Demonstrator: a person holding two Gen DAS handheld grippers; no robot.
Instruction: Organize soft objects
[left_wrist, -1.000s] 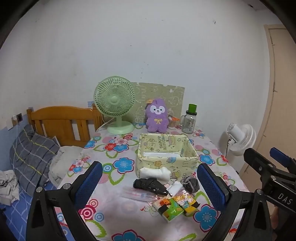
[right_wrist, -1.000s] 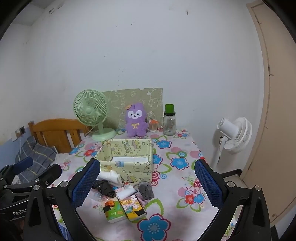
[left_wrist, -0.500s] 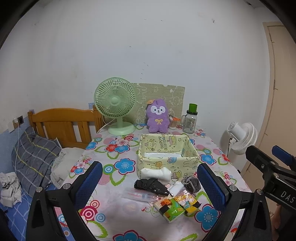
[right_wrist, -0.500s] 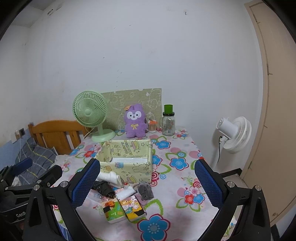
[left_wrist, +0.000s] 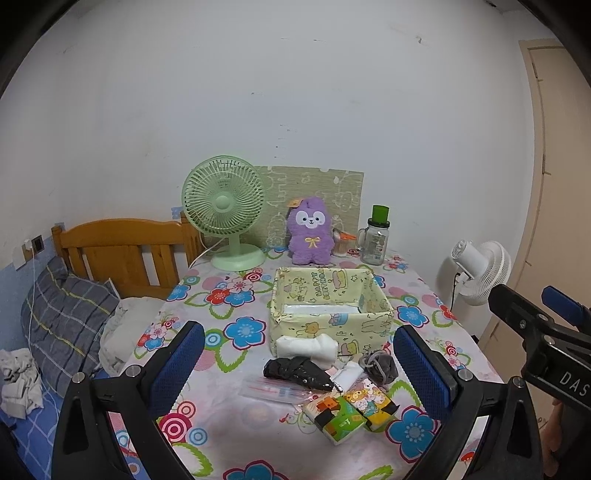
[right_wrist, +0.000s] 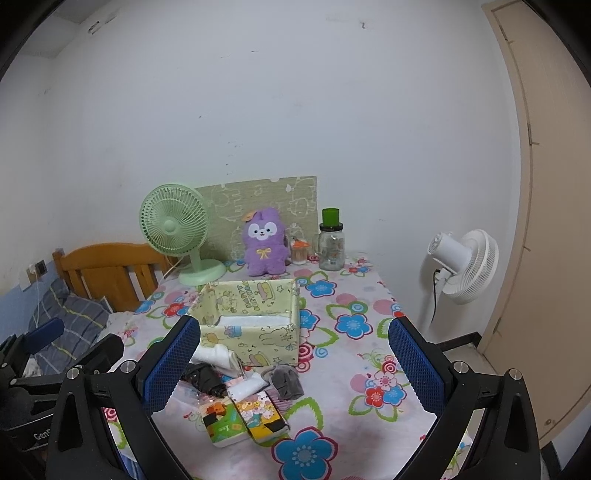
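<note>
A pale yellow cartoon-print box (left_wrist: 328, 308) (right_wrist: 255, 317) stands open on the floral table. In front of it lie a white rolled cloth (left_wrist: 306, 347) (right_wrist: 214, 355), a black rolled cloth (left_wrist: 295, 371) (right_wrist: 203, 378), a small white piece (left_wrist: 347, 374) (right_wrist: 247, 386), a grey rolled cloth (left_wrist: 380, 365) (right_wrist: 284, 380) and two tissue packs (left_wrist: 351, 408) (right_wrist: 243, 417). A flat clear packet (left_wrist: 273, 389) lies to the left. My left gripper (left_wrist: 297, 365) and right gripper (right_wrist: 293, 365) are both open and empty, above the table's near edge.
A green desk fan (left_wrist: 225, 214), a purple plush (left_wrist: 310, 230), a green-lidded jar (left_wrist: 375, 240) and a small jar stand at the back by the wall. A wooden bed headboard (left_wrist: 122, 251) with bedding is to the left. A white floor fan (right_wrist: 461, 264) is to the right.
Both views have shifted only slightly; the grippers stay open and nothing on the table has moved.
</note>
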